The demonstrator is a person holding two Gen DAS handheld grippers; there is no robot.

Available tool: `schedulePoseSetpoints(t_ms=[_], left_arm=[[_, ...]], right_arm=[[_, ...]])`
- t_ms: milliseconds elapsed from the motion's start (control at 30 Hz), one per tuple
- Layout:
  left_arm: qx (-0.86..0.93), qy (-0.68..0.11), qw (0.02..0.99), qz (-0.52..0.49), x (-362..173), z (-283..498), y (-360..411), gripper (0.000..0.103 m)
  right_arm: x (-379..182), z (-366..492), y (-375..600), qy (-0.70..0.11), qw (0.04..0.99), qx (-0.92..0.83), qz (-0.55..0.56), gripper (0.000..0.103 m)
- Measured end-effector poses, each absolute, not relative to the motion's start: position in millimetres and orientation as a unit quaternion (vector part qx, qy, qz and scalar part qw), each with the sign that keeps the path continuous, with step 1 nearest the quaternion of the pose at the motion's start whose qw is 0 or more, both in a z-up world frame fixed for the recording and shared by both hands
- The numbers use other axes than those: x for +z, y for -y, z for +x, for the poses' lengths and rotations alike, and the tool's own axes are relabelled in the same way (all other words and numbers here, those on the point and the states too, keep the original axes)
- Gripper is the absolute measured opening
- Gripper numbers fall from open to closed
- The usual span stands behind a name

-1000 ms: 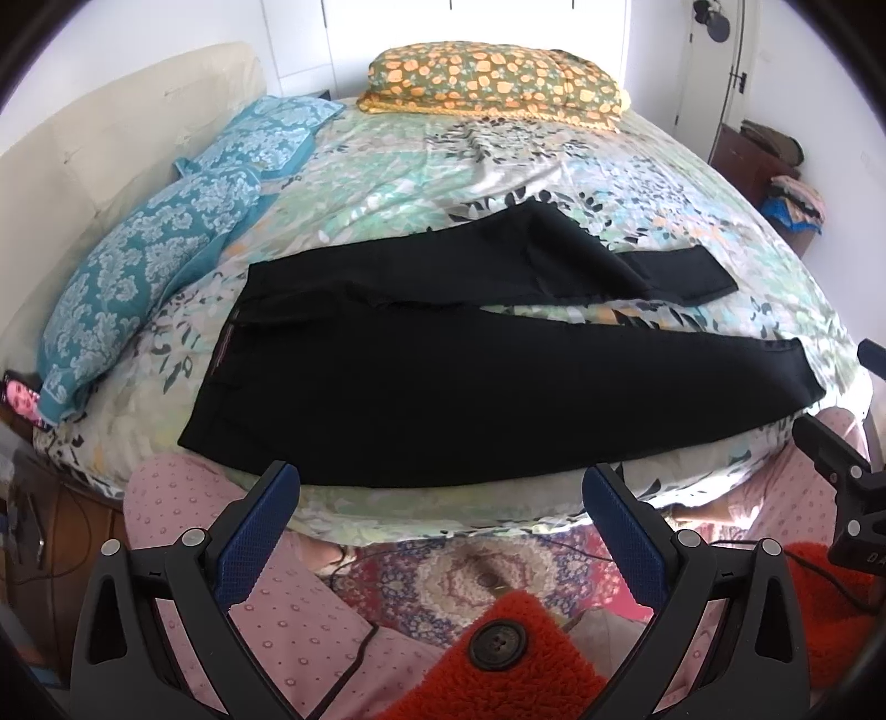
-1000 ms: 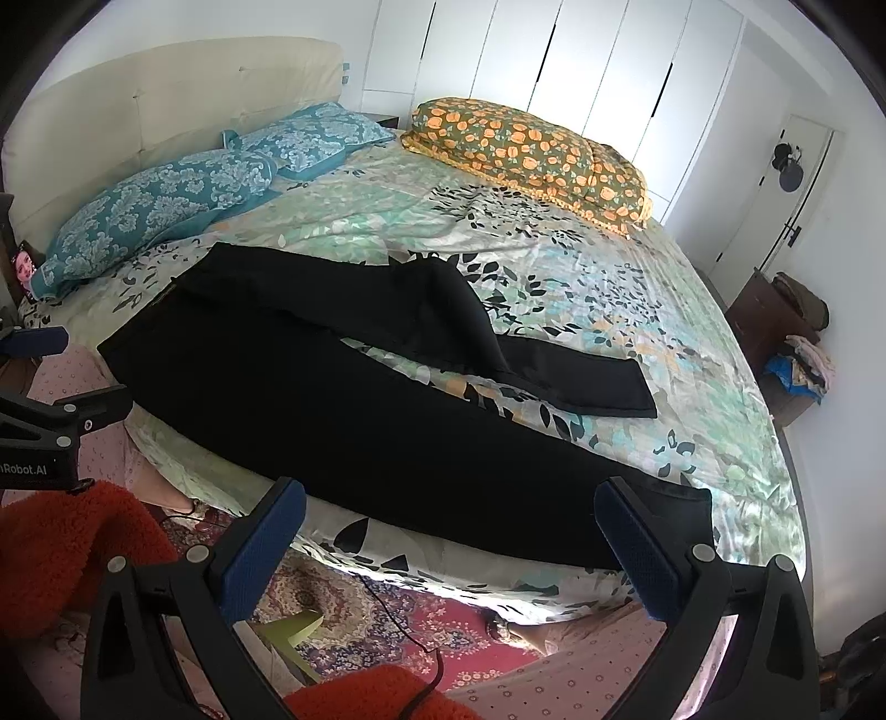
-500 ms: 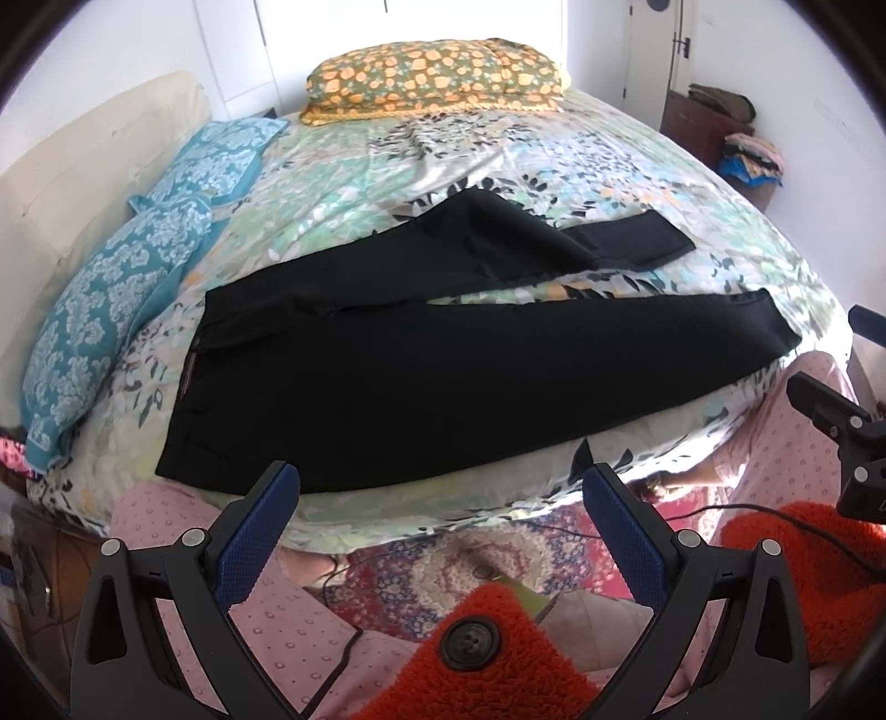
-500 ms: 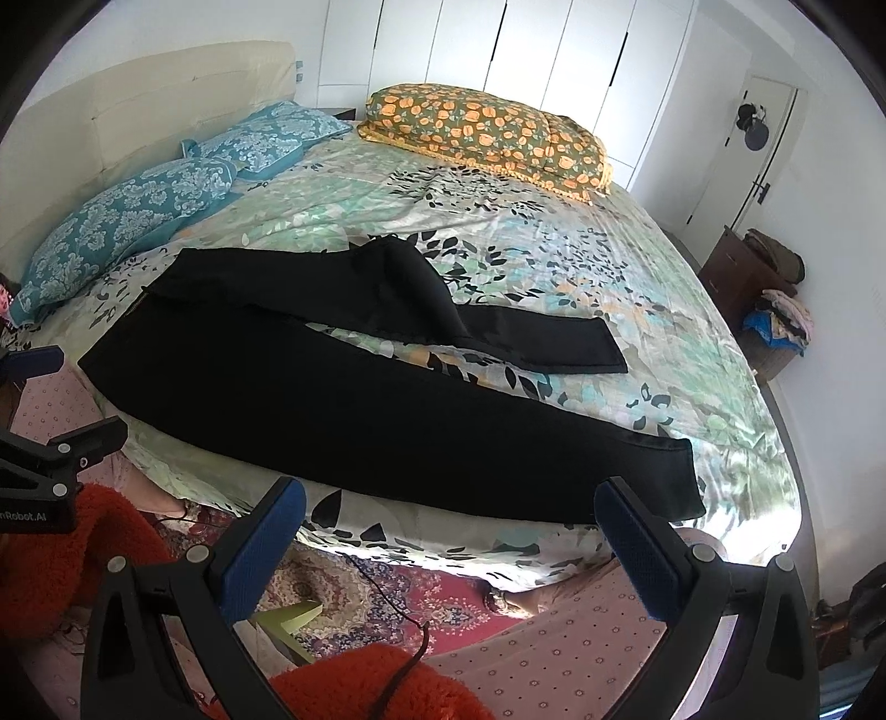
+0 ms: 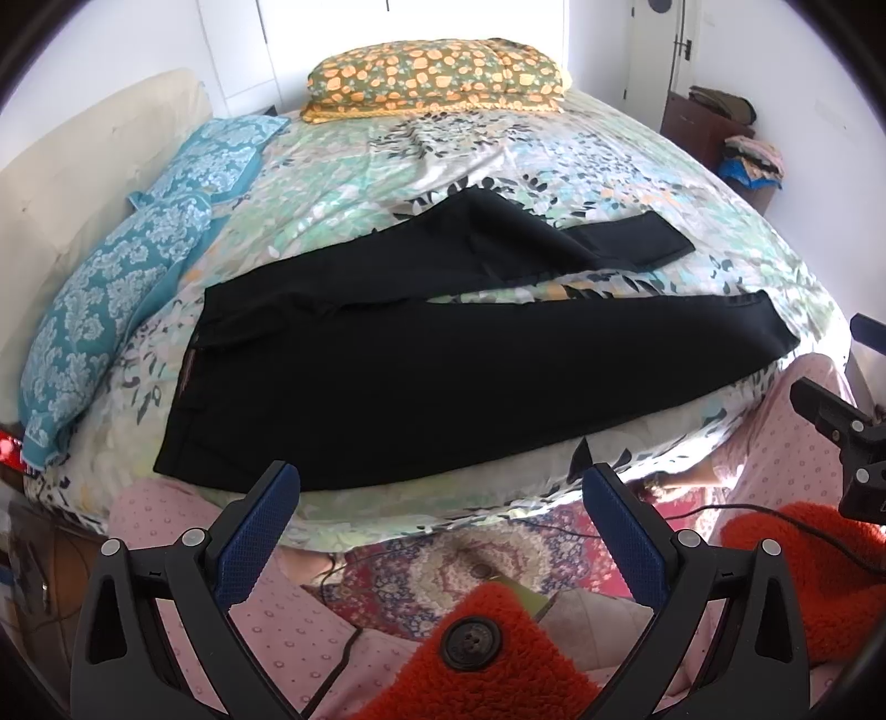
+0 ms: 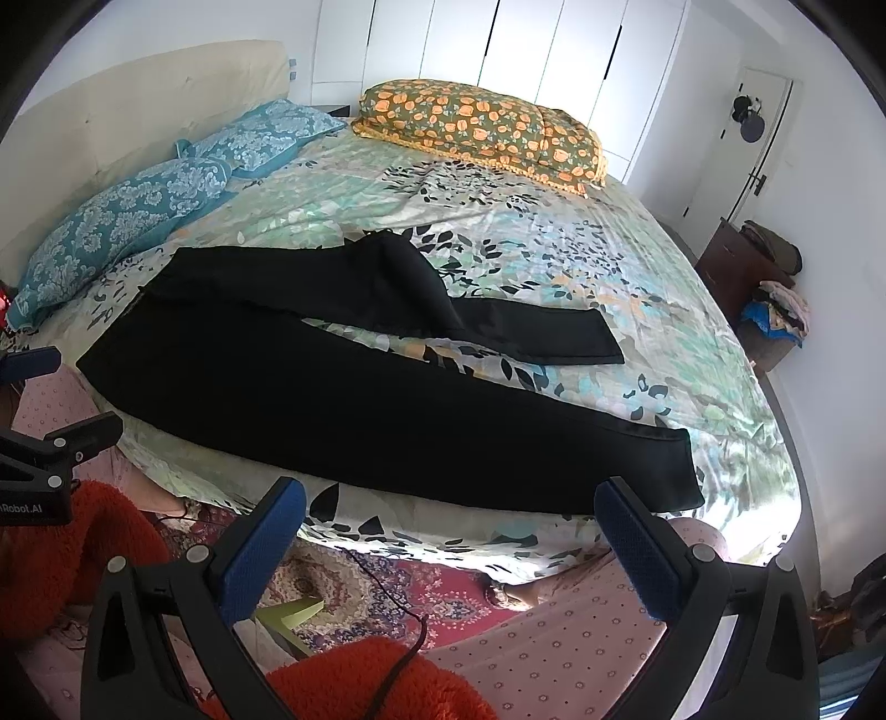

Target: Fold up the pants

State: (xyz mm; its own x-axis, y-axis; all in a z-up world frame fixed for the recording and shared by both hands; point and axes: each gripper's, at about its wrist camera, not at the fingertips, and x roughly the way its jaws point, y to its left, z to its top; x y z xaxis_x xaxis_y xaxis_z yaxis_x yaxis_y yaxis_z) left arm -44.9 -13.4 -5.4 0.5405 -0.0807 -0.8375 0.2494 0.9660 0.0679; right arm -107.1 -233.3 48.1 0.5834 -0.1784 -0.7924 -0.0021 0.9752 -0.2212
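Black pants [image 5: 443,382] spread flat on the floral bedspread [image 5: 498,149], lying along the near edge of the bed; waistband toward the 2 teal patterned pillows [image 5: 111,288] at the left, hems toward the right; 2 legs parted in a narrow V, with a strip of bedspread showing between them; near leg [image 6: 443,437] straight and running beside the mattress edge, its hem just short of the right corner; far leg [image 6: 421,299] bent partway along, humped at the bend, its cuff lying flat well apart from the near hem; orange-flowered pillow [image 6: 482,127] at the far side of the bed, well clear of the fabric.

Left gripper [image 5: 440,501] held short of the mattress edge, in front of the seat and thigh part of the pants; blue-padded fingers [image 5: 257,531] spread wide, released, nothing between them, touching nothing.

Right gripper [image 6: 448,515] held likewise off the near edge, facing the lower half of the near leg; fingers [image 6: 637,554] parted wide, released, empty, clear of the cloth; seen also at the right margin of the left view as a black bracket.

Below both grippers: red fuzzy sleeves [image 5: 498,664], pink dotted trouser legs [image 6: 554,637] and a patterned rug [image 6: 387,581] on the floor; dark cable trailing over the rug.

White wardrobe doors [image 6: 498,44] behind the bed; dark wooden cabinet [image 6: 736,266] with piled clothing at the right.
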Motion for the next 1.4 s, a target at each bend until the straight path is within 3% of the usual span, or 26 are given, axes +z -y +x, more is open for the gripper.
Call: schedulePoseSetpoints(t_ms=[1400], left_arm=[[-0.091,-0.475,0.871,0.088,-10,-43,14,0.102]], right_arm=[[36,-104,236,-0.471,0.876,-0.045,-0.089,0.103]])
